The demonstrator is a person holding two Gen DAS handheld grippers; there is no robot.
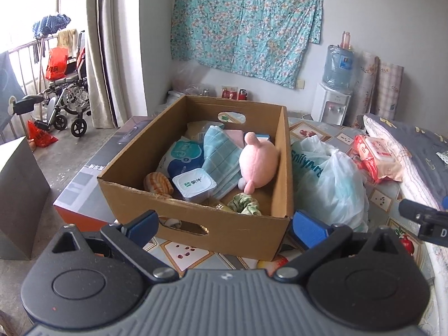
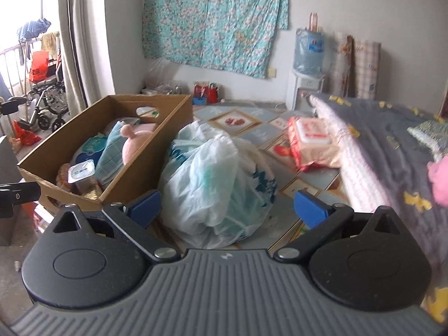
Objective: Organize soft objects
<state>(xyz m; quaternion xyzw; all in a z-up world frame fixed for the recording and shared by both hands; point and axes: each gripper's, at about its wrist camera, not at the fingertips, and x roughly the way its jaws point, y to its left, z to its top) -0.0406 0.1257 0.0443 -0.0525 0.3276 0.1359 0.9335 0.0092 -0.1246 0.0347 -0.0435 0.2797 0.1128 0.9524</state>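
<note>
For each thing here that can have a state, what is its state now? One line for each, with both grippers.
Cardboard box: open on top, partly filled.
Pink plush toy: lying inside the box.
Plastic bag: bulging, beside the box.
Wet wipes pack: lid shut, on the table.
Left gripper: open, holding nothing.
Right gripper: open, holding nothing.

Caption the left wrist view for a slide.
Open left claw faces a brown cardboard box holding a pink plush toy and a folded teal checked cloth.

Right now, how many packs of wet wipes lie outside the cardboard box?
1. The red wet-wipes pack lies on the patterned mat right of the white plastic bag, against the bedding edge. Others may be hidden behind the bag.
</note>
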